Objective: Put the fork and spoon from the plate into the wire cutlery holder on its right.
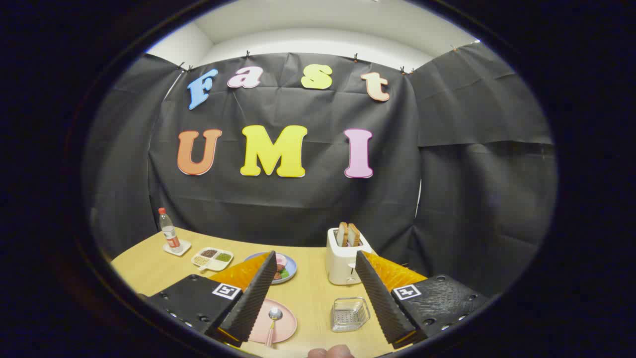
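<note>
Lying between spread fingers [315, 268], spoon [273, 318] on plate [285, 325]

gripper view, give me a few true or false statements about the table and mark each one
1. The gripper has its fingers open and holding nothing. True.
2. A spoon lies on the round pink plate. True.
3. The clear wire cutlery holder already holds a spoon. False: it looks empty.
4. The white toaster has no bread in it. False: two slices stick up from its slots.
5. The plastic bottle with a red cap stands upright on a small square coaster. True.
</note>
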